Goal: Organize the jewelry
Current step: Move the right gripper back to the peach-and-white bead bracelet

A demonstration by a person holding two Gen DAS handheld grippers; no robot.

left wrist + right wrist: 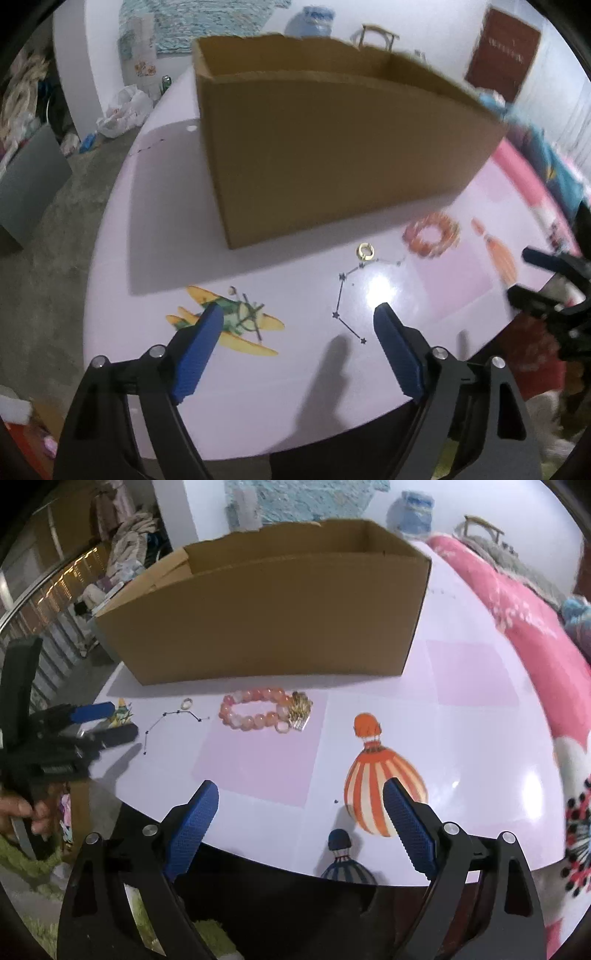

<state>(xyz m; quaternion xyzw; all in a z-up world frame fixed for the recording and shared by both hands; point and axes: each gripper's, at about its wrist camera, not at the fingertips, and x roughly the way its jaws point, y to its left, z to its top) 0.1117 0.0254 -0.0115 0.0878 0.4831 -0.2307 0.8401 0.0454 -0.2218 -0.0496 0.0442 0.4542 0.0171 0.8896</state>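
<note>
A bracelet (255, 695) of pink and orange beads with a gold charm (300, 710) lies on the white table (461, 738), just in front of an open cardboard box (277, 627). To its left lies a small gold ring (187, 703). My right gripper (300, 785) hangs open and empty over the table's near edge, short of the bracelet. In the left wrist view the ring (365, 251) and the blurred bracelet (413, 236) lie ahead and to the right of my left gripper (299, 310), which is open and empty. The box (332, 155) stands beyond it.
The table carries flat printed pictures: an airplane (229, 321), a star line (341, 306) and a striped balloon (384, 782). A pink blanket (517, 609) lies along the right side. A hand (22, 808) holds the left gripper (123, 719) at the table's left edge.
</note>
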